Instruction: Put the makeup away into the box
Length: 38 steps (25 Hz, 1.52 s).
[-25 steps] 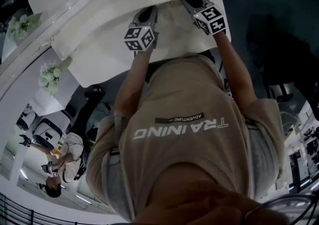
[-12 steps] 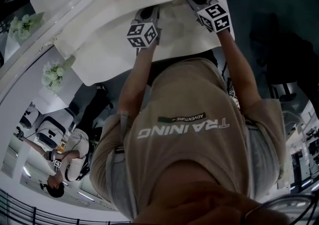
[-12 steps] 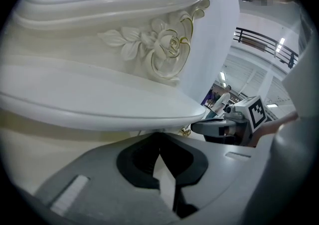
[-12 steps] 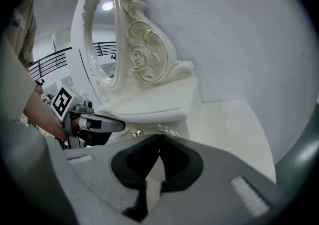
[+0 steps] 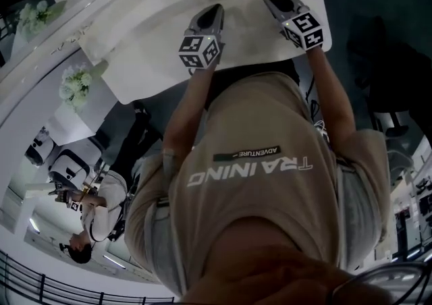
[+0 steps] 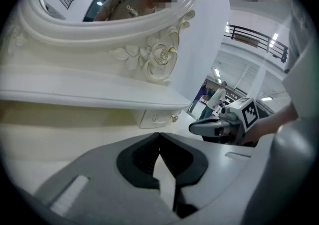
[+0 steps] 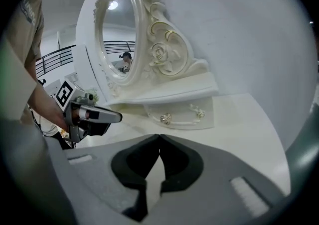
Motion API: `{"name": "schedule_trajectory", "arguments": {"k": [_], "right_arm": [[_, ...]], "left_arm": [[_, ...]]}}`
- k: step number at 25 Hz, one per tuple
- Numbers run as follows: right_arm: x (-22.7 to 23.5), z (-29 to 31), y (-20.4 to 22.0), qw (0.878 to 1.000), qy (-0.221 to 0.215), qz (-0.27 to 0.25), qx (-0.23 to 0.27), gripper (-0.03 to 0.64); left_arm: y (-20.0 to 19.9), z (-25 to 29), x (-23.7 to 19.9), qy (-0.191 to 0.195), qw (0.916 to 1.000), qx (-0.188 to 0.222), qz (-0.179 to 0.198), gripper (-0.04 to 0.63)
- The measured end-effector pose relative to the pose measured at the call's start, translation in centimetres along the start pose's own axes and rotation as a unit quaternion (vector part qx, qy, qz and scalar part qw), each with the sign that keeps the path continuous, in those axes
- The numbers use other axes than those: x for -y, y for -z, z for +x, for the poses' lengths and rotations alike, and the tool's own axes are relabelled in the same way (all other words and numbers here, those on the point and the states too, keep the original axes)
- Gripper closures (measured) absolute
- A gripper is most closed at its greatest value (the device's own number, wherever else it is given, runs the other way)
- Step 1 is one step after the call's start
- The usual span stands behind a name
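Note:
No makeup and no box shows in any view. In the head view both grippers hang over a white dressing table [image 5: 155, 47]. My left gripper [image 5: 214, 12] is shut with nothing in it, its marker cube toward me. A little to its right, my right gripper [image 5: 275, 0] is likewise shut and empty. In the left gripper view the jaws of the left gripper [image 6: 159, 135] meet at their tips over the tabletop, and the right gripper [image 6: 215, 128] shows to the right. The right gripper view has the right gripper [image 7: 159, 137] closed, with the left gripper [image 7: 95, 115] to its left.
An ornate oval mirror [image 7: 117, 35] stands at the back of the table on a raised shelf [image 6: 94, 100]. Under the shelf is a small drawer with gold knobs [image 7: 182, 115]. White flowers [image 5: 75, 85] stand to the left. Another person [image 5: 94, 210] is on the floor beyond.
Both grippers have drifted a little to the right in the head view and stay shut. The table and the person in the background have shifted in the picture.

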State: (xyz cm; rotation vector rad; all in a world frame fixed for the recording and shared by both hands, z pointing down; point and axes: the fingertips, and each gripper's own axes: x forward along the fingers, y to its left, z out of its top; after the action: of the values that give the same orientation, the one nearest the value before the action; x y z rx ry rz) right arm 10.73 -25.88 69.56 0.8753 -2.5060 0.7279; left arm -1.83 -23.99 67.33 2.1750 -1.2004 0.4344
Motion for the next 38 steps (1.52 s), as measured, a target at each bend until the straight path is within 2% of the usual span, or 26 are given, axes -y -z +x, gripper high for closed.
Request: {"name": "schedule_trajectory", "arguments": {"k": [3,5,8,10,13,17,22,26,33,38], "right_arm": [[-3.9,-0.9,-1.2,1.0,0.01,-0.014,0.004,0.612],[-8.0,-2.1,-2.3,1.0,0.012,-0.028,0.01,0.612],[-11.6,-3.2,-4.4,0.996,0.017,-0.08,0.019,0.612],[-13.3,-3.8,-6.6,0.993,0.019,-0.114,0.038,0.612],[-17.2,-4.9,-9.2,0.989,0.034,-0.131,0.063,0.612],[-22.0,-5.3,-11.7,0.984,0.048,-0.145,0.093,0.612],[-27.1,-4.6,-15.1,0.978,0.055,-0.162,0.123,0.612],[-30.1,-4.8,-17.4,0.972,0.068,-0.167,0.151,0.612],[-33.5,-5.6,-19.1,0.963,0.08,-0.191,0.173,0.612],[-33.4,-6.2,-17.9,0.966,0.087,-0.171,0.174,0.612]], "left_arm": [[0.1,-4.1,1.1,0.01,0.9986,-0.002,0.052,0.588],[-0.2,-8.0,1.8,0.02,0.9977,0.005,0.065,0.589],[-2.9,-11.6,1.9,0.023,0.9942,0.05,0.092,0.588],[-4.7,-13.2,1.5,0.021,0.9921,0.089,0.085,0.588],[-5.6,-17.0,0.9,0.02,0.9902,0.117,0.074,0.588],[-7.3,-22.7,0.0,0.018,0.9843,0.148,0.095,0.588],[-10.4,-28.6,-1.6,0.018,0.9721,0.195,0.129,0.588],[-11.1,-32.0,-2.9,0.01,0.9666,0.211,0.144,0.588],[-11.5,-36.8,-6.3,-0.022,0.9614,0.243,0.127,0.588],[-11.4,-37.9,-5.5,-0.023,0.9592,0.248,0.135,0.588]]}}
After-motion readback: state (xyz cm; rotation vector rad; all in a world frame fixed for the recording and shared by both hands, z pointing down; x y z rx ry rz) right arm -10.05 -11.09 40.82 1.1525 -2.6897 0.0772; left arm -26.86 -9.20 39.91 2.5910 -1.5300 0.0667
